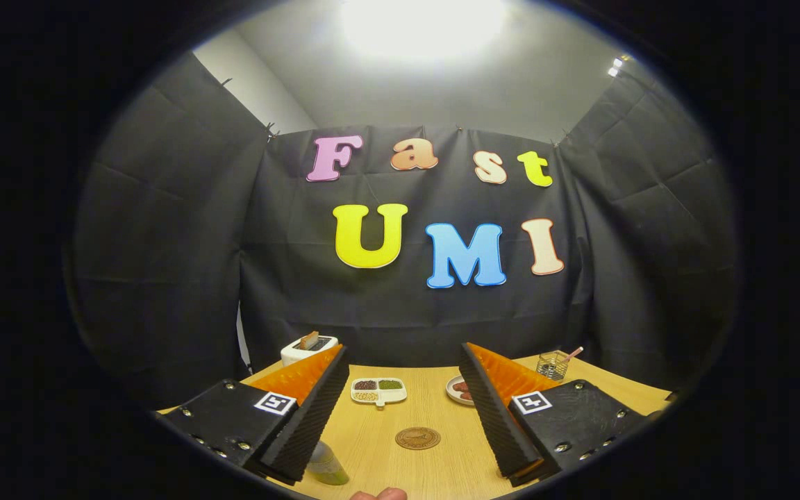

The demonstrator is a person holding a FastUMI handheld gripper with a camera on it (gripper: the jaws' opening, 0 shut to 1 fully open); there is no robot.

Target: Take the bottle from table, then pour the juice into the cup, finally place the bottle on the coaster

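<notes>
My gripper [403, 357] is open, its two fingers spread wide above the wooden table [372, 444] with nothing between them. A round brown coaster [417, 438] lies on the table between the fingers, a little ahead. A bottle or cup with green content [326, 465] peeks out from under the left finger [310, 410], mostly hidden; I cannot tell which it is. A fingertip of a person's hand [379, 494] shows at the near table edge.
Beyond the coaster sits a white divided dish [378, 391] with small fillings. A plate with brown pieces [457, 389] is partly hidden by the right finger. A white toaster [308, 346] stands at the back left, a wire basket [554, 364] at the back right.
</notes>
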